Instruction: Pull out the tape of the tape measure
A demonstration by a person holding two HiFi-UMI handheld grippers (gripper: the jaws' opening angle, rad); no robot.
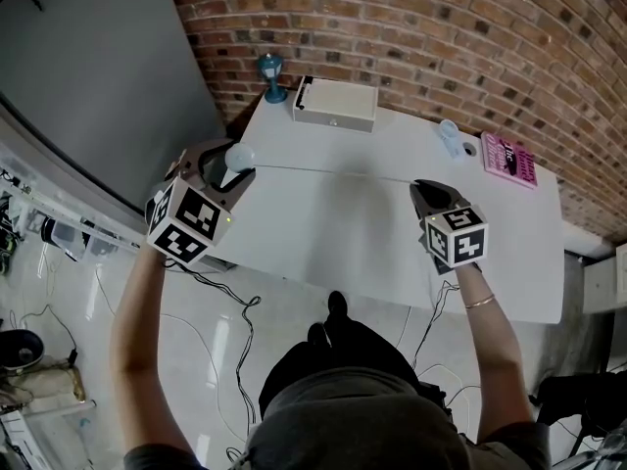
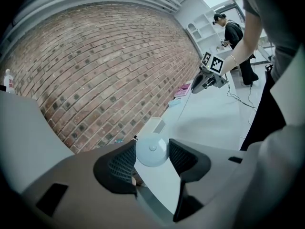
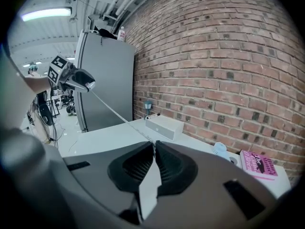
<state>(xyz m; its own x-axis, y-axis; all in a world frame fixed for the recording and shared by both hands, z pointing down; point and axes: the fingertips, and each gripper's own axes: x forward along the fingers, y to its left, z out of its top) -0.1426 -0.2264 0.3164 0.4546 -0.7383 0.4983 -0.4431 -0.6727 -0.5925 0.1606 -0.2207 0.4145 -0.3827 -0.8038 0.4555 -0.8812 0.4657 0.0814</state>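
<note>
The left gripper (image 2: 151, 152) has its jaws set wide around the round white case of the tape measure (image 2: 151, 150), one ribbed pad pressed against each side, so the case is clamped with its flat face towards the camera. The right gripper (image 3: 154, 146) has its jaws closed on the free end of the tape (image 3: 114, 111), pinched thin between the pads.

In the right gripper view the tape runs taut in a straight line from those jaws up and to the left, to the case in the other gripper. Its long axis goes side to side across the person's front, above the surface.

In the head view both forearms reach forward, well apart, and each gripper tilts slightly down. The left gripper (image 1: 235, 166) hangs over the left corner of the white surface (image 1: 323, 233), the right gripper (image 1: 423, 192) over its right half.

Along the far edge of the surface stand a small blue lantern (image 1: 271, 76), a white box (image 1: 335, 103), a pale blue object (image 1: 451, 137) and a pink book (image 1: 509, 158). Behind it rises a red brick wall (image 1: 441, 27), and a tall grey cabinet (image 3: 105, 85) stands at its left end. Cables trail over the glossy floor (image 1: 196, 341).
</note>
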